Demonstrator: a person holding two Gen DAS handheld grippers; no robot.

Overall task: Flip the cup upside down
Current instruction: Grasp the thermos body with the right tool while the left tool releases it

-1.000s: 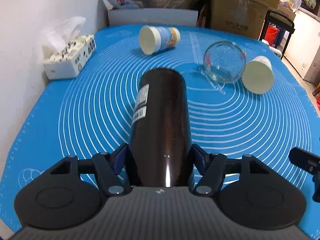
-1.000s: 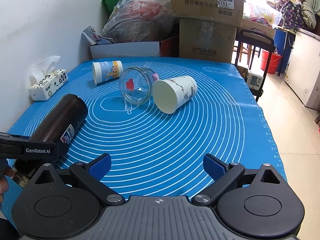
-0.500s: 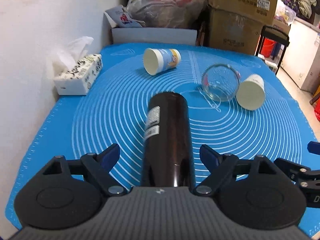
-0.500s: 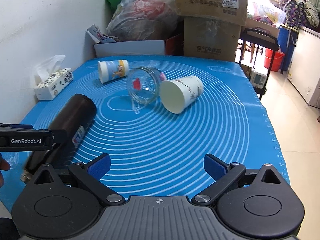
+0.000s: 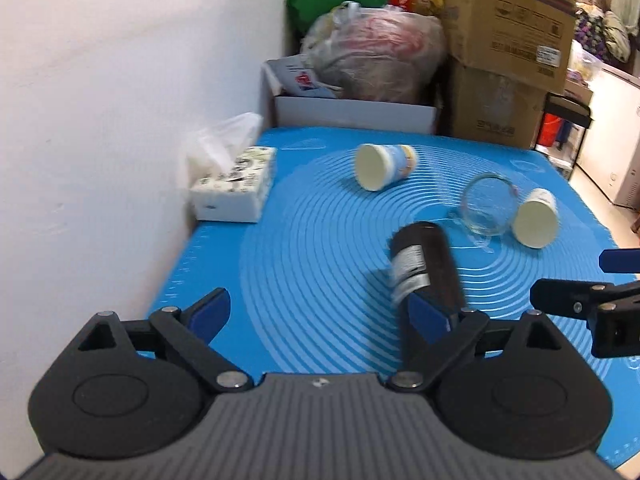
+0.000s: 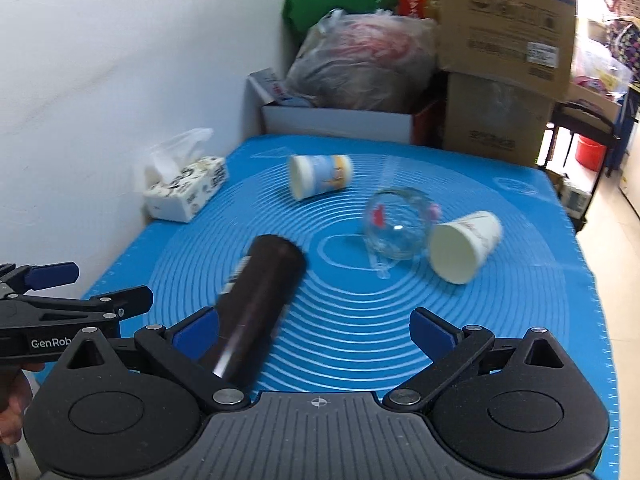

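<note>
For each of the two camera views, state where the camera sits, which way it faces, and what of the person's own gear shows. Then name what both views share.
Left wrist: sits on the left gripper, facing along the blue mat toward the boxes; the right gripper shows at right.
Right wrist: sits on the right gripper, facing likewise; the left gripper and a hand show at left.
Shared: dark tumbler, glass jar, both paper cups.

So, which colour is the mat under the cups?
Bright blue mat with white concentric rings; the right wrist view shows it best.
</note>
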